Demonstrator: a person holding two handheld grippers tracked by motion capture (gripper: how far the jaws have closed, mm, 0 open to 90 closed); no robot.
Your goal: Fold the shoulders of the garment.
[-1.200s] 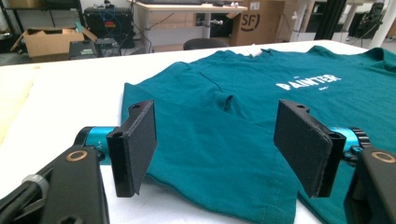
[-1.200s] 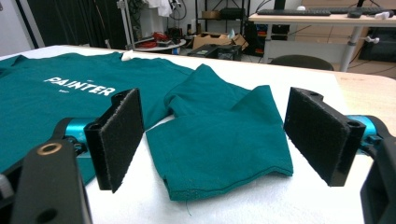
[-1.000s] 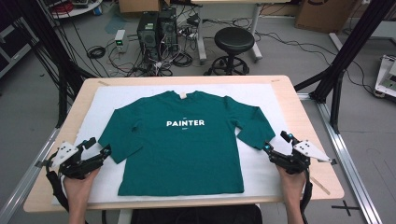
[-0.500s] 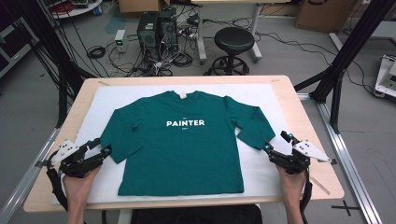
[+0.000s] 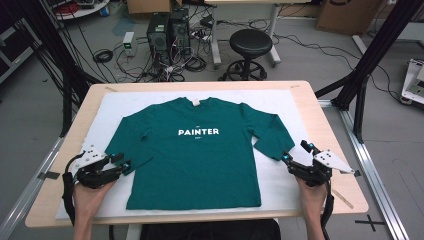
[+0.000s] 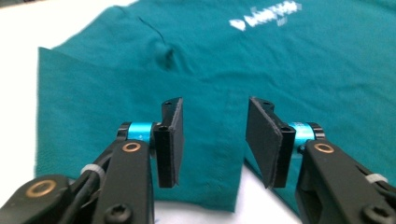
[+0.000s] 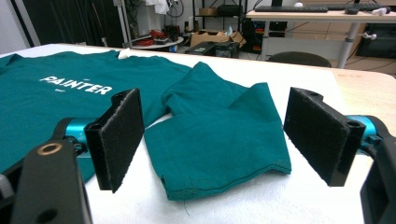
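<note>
The green T-shirt (image 5: pixel 195 150) is lying flat; I'm holding my left gripper (image 5: pixel 123 163) and right gripper (image 5: pixel 295 152) agape at its sleeve cuffs.

The green shirt (image 5: pixel 195 150) carries the word "PAINTER" in white capital letters across its chest. A line of smaller white print sits beneath it, too small to read.
</note>
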